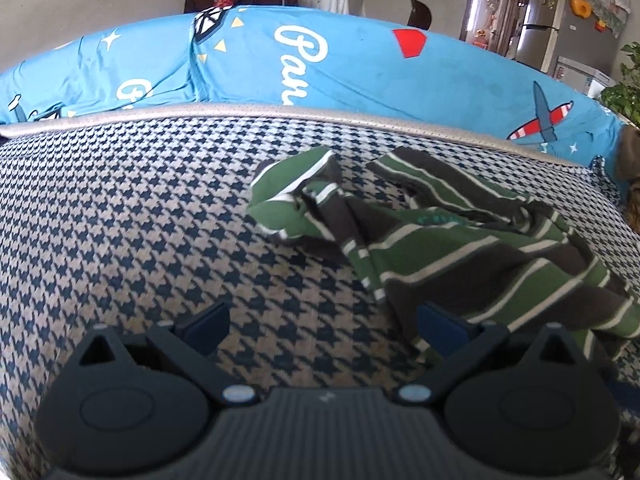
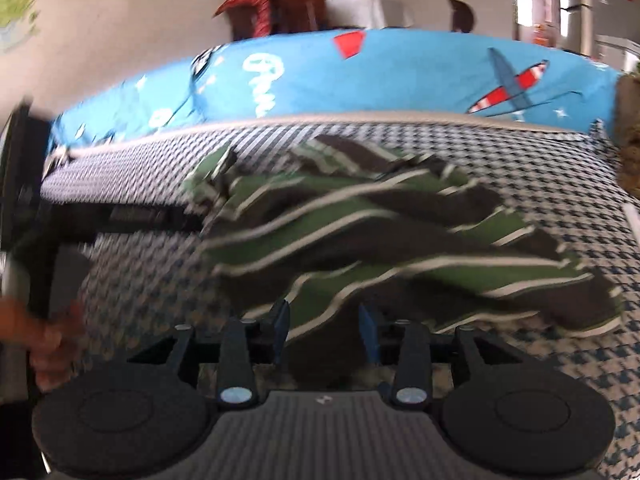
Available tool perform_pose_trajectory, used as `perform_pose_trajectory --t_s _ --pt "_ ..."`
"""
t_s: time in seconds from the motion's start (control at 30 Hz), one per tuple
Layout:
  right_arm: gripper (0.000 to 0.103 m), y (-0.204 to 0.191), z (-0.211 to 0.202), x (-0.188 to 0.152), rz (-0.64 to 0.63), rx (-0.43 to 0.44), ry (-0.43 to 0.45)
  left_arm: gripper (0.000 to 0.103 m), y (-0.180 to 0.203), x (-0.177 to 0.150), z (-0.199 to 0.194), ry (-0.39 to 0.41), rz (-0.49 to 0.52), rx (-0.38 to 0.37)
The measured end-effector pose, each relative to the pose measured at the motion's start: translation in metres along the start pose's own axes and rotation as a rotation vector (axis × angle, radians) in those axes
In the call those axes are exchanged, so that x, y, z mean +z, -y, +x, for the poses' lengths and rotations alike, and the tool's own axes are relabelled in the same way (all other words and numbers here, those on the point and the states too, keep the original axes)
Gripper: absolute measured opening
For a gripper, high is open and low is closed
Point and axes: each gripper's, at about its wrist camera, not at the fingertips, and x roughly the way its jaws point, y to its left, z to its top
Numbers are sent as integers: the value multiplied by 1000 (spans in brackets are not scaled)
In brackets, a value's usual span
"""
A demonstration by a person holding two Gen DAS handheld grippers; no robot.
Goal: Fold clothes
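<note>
Green, dark brown and white striped fabric marked the one garment in play: the striped shirt [image 1: 472,248] lay crumpled on the houndstooth cushion [image 1: 120,220], right of centre in the left wrist view, with one sleeve bunched toward the middle. Behind it ran the blue printed cover [image 1: 320,68].

Progress, as you could judge it: no fold was visible. The shirt was neither spread flat nor squared, so flattening, folding the sleeves in and folding the body all remained.

Working left to right, your left gripper [image 1: 320,326] stood with its jaws wide apart over bare cushion. Its right finger sat at the near edge of the shirt; nothing lay between the pads. In the right wrist view, which was blurred, that same gripper and your hand [image 2: 44,340] showed at the left edge.

Your right gripper [image 2: 324,330] had its jaws partly open, and the shirt's near hem [image 2: 320,292] lay just ahead of the fingertips. You could not confirm any cloth pinched there; the pads did not appear to press on it.
</note>
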Motion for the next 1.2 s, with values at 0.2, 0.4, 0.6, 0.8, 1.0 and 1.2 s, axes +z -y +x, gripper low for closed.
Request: perform_pose_trajectory --t_s 0.2,0.4,0.6,0.8,1.0,1.2 --pt "48 -29 13 -10 -129 -3 -12 103 -7 1 0 -11 -12 13" --pt "53 -44 33 -9 -212 -45 -10 103 -10 2 1 -19 -19 13" --pt "22 -45 51 -3 -203 -101 -29 103 -16 2 0 -21 -28 12" --pt "7 -51 38 6 -144 -4 6 103 -32 9 -9 10 -51 40" --pt "7 -84 9 13 -152 285 72 103 -59 25 -31 86 -78 73" --pt "6 -123 6 18 -195 468 80 103 -97 41 -58 166 -140 114"
